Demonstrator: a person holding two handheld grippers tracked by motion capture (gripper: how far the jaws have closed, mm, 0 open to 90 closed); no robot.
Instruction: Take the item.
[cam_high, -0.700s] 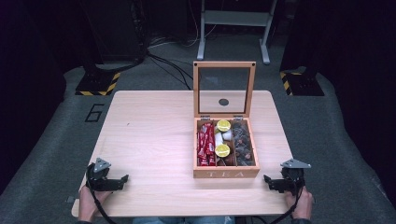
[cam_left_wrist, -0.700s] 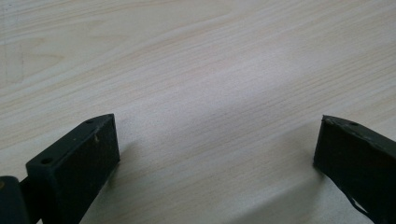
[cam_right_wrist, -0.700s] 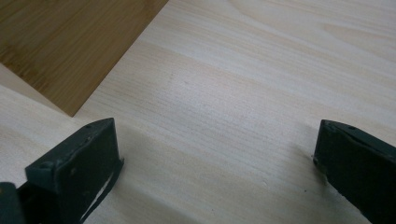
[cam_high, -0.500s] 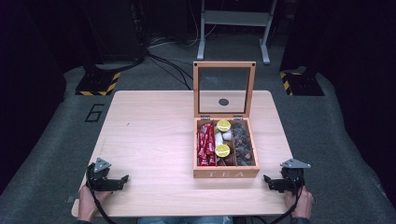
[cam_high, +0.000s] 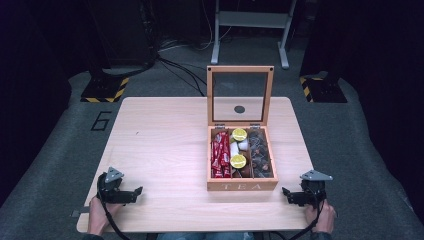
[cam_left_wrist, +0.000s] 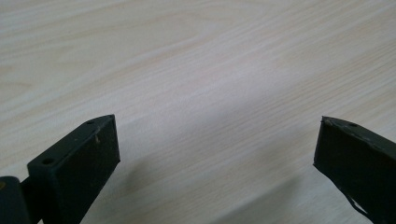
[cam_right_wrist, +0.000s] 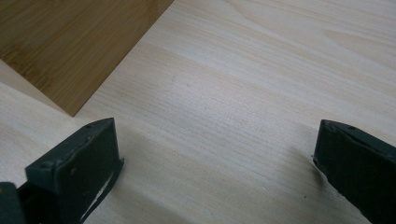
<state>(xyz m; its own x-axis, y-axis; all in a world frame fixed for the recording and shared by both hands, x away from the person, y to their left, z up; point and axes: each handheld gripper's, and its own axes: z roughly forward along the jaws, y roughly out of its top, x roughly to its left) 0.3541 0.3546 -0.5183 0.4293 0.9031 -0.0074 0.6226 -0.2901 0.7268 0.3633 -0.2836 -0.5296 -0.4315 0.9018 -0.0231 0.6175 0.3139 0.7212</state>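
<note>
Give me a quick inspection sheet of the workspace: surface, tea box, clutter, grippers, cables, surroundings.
Surface: pale wood table, bare apart from the box.
Job's things: tea box, lid upright and open; red packets in left compartment, two yellow-topped pots in middle, dark pieces in right.
Clutter: nothing seen.
Grippers: left gripper and right gripper both open, empty, at the near edge.
Cables: one trails from each gripper; more on the floor.
Surroundings: grey floor, hazard-striped bases, metal stand.
</note>
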